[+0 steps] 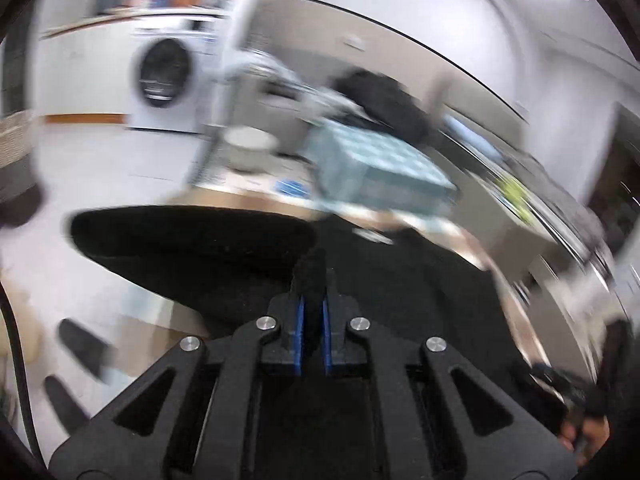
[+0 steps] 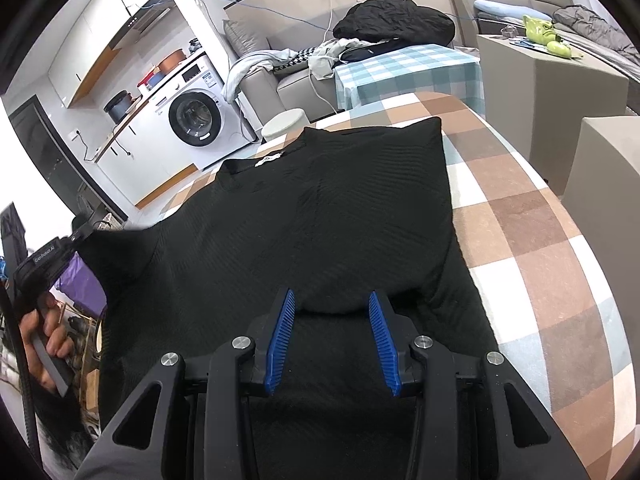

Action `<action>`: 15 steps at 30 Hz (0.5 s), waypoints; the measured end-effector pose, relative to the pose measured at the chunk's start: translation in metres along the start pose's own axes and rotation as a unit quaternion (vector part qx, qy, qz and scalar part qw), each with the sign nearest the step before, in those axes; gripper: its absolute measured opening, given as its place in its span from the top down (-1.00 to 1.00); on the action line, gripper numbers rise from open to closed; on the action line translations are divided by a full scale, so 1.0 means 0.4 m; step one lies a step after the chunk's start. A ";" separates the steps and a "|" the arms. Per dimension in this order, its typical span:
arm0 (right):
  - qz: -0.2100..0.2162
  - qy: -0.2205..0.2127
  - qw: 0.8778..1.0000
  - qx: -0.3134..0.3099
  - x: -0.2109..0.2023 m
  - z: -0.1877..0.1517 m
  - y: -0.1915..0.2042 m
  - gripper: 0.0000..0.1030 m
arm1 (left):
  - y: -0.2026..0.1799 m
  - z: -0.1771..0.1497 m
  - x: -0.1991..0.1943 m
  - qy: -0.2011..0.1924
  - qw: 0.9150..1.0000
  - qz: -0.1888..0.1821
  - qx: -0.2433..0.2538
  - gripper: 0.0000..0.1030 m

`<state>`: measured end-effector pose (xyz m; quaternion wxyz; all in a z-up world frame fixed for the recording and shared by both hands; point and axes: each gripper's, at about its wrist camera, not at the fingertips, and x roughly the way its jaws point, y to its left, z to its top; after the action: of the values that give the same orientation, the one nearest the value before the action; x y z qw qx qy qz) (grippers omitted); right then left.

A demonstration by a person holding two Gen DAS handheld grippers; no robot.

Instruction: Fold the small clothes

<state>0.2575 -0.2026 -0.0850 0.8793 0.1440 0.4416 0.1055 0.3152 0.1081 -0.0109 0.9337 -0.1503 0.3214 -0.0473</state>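
Checkered cloth in brown, white and pale blue covers the table, and a black ribbed sweater lies spread flat over most of it, collar and white label toward the far edge. Left gripper is closed on a pinch of the sweater's fabric, pulling one side up into a peak off the table; the left wrist view is blurred. Right gripper rests at the sweater's near edge, its blue pads apart with a low bulge of the fabric between them; whether they press it I cannot tell. A hand holds the left gripper's handle.
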 end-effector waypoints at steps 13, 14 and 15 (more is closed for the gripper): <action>0.001 0.002 1.000 0.002 0.001 -0.008 -0.011 0.22 | 0.033 -0.160 0.043 0.080 0.995 -0.034 -0.043 -0.11; 0.002 0.003 1.000 0.001 0.001 -0.009 -0.009 0.22 | 0.049 -0.159 0.049 0.077 0.995 -0.027 -0.054 -0.11; 0.003 0.005 1.000 0.000 0.003 -0.012 -0.007 0.22 | 0.074 -0.175 0.053 0.075 0.995 -0.023 -0.058 -0.12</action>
<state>0.2547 -0.2041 -0.0896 0.8767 0.1453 0.4454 0.1089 0.2884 0.1147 -0.0849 0.8952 -0.2079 0.3895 -0.0607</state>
